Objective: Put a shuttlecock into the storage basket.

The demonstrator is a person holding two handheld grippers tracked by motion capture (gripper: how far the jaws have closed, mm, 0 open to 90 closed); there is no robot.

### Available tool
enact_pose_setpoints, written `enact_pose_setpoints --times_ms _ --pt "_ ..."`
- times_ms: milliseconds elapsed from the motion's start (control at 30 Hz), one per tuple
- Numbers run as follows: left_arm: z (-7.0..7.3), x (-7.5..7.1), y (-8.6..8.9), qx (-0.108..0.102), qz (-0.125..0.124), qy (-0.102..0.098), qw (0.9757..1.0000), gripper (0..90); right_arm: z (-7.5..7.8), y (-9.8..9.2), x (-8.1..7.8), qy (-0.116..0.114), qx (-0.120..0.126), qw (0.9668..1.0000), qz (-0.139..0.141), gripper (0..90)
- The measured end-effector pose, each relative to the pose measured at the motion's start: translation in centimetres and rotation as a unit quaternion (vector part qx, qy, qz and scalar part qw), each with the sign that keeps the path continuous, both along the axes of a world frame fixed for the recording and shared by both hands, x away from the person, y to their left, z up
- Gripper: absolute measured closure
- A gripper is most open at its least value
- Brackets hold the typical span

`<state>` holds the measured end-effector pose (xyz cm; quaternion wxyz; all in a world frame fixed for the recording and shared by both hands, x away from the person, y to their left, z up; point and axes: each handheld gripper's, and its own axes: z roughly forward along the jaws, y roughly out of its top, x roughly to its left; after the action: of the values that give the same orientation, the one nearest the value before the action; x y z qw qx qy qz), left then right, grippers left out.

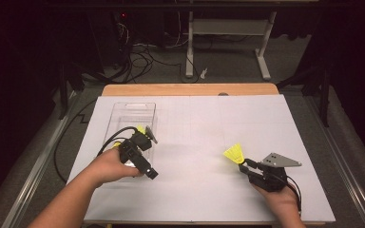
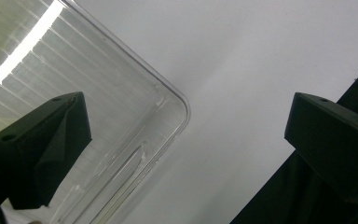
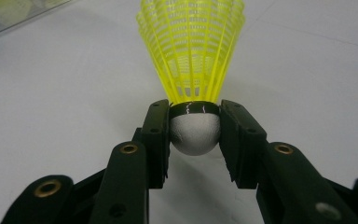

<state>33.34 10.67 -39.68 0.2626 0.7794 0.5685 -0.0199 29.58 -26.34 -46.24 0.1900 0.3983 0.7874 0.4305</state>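
Observation:
A yellow plastic shuttlecock [image 1: 234, 153] with a white cork hangs just above the white sheet at the right. My right gripper [image 1: 245, 164] is shut on it. In the right gripper view the two pads clamp the cork from both sides, and the shuttlecock [image 3: 191, 51] points its skirt away from the right gripper [image 3: 195, 140]. A clear plastic tray [image 1: 123, 111] lies at the left. My left gripper [image 1: 145, 154] hovers over the tray's near right corner, open. In the left gripper view, the left gripper [image 2: 189, 116] has wide jaws with nothing between them, above the tray corner [image 2: 168, 93].
A white sheet [image 1: 204, 128] covers the table, with a wooden strip [image 1: 190, 89] along the far edge. A black cable [image 1: 107, 140] loops from the left gripper. Beyond the table stand desk legs [image 1: 189, 47] and floor cables. Metal rails run down both sides.

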Motion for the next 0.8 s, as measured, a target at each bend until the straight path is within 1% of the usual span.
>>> enact_pose_setpoints --times_ms 33,200,233,300,333,400,667,800 --pt "0.1 0.0 0.0 0.002 -0.005 0.000 1.0000 1.6 0.0 0.1 0.0 -0.001 0.001 1.0000 0.001 65.8" --pt "0.4 -0.1 -0.2 0.004 -0.008 -0.003 1.0000 1.5 0.3 0.5 -0.2 -0.002 0.003 0.9998 0.018 65.8" --pt "0.5 -0.1 -0.3 0.003 -0.005 -0.004 1.0000 1.5 0.3 0.6 -0.2 -0.003 0.002 0.9997 0.022 65.8" --pt "0.8 -0.1 -0.4 0.004 -0.012 -0.006 0.9999 1.4 0.4 0.9 -0.4 -0.002 0.002 0.9996 0.030 65.8" --pt "0.9 -0.1 -0.5 0.003 -0.011 -0.006 0.9999 1.4 0.5 1.0 -0.4 -0.003 0.002 0.9994 0.034 65.8" --pt "0.9 -0.2 -0.7 0.009 -0.017 -0.005 0.9998 0.8 0.5 1.3 -0.6 -0.003 0.001 0.9992 0.039 65.7" --pt "1.4 -0.3 -1.4 0.008 -0.024 -0.009 0.9996 0.8 0.7 2.6 -1.2 -0.002 -0.006 0.9971 0.075 65.8" --pt "1.5 -0.4 -1.8 0.009 -0.029 -0.010 0.9995 0.8 0.7 3.1 -1.3 -0.001 -0.006 0.9963 0.086 65.8"
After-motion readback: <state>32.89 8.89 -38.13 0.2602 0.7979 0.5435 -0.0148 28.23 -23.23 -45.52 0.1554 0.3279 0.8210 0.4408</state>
